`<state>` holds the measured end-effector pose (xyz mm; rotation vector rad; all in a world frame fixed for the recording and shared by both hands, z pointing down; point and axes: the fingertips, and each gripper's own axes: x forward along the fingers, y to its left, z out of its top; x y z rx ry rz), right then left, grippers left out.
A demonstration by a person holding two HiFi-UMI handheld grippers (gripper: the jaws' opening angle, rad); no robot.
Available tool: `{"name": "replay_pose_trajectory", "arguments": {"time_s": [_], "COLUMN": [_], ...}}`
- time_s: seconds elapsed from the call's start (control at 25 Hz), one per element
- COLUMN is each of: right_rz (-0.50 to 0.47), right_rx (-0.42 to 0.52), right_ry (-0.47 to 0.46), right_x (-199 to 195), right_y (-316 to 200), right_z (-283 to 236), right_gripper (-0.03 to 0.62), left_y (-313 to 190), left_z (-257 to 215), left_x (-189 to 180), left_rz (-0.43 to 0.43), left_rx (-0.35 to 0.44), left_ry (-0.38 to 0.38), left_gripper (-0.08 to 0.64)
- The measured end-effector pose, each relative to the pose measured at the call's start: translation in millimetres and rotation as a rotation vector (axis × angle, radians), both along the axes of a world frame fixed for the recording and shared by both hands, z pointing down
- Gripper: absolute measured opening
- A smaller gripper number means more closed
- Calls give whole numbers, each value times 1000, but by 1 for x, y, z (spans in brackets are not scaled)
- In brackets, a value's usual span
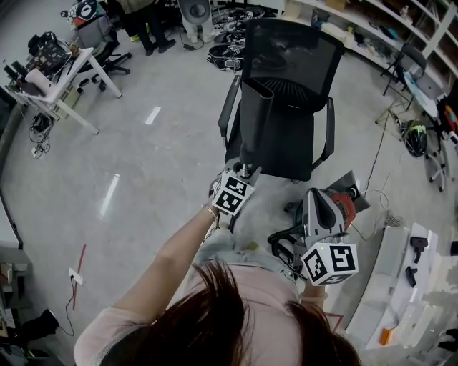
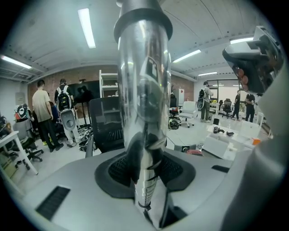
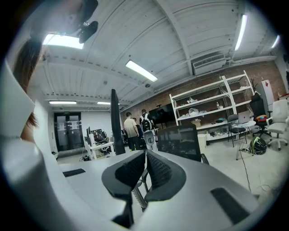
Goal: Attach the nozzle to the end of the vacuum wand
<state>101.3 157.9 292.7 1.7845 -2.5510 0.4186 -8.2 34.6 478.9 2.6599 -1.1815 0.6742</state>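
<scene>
My left gripper (image 1: 245, 174) is shut on the shiny metal wand (image 2: 144, 103), which rises steeply between its jaws (image 2: 146, 178). In the head view a long black nozzle (image 1: 254, 121) stands on the wand's far end, in front of the office chair. The right gripper view shows that nozzle (image 3: 115, 122) as a dark upright bar to the left. The grey and red vacuum body (image 1: 323, 209) sits just ahead of my right gripper (image 1: 315, 239). The right gripper (image 3: 144, 168) is shut with nothing between its pads.
A black mesh office chair (image 1: 290, 86) stands right behind the nozzle. White desks (image 1: 61, 78) with gear are at the far left, and shelves (image 1: 401, 21) line the back right. A white bench with tools (image 1: 411, 286) is at the right. People (image 2: 45, 113) stand far off.
</scene>
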Motion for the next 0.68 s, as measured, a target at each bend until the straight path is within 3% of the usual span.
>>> {"name": "replay_pose_trajectory", "arguments": {"time_s": [0.44,0.68], "right_rz": [38,46], "right_rx": [-21,-25], "right_ry": [-8,-11], "right_x": [-7,-18], "right_y": [-6,-14], "right_z": [4,9], "right_gripper": [35,35], "left_y": [5,1], "left_z": [1,-9], "left_x": [0,-8], "left_rz": [50,58], "left_rx": [-54,-37], "left_ry": [27,50], "left_gripper": [137,137]}}
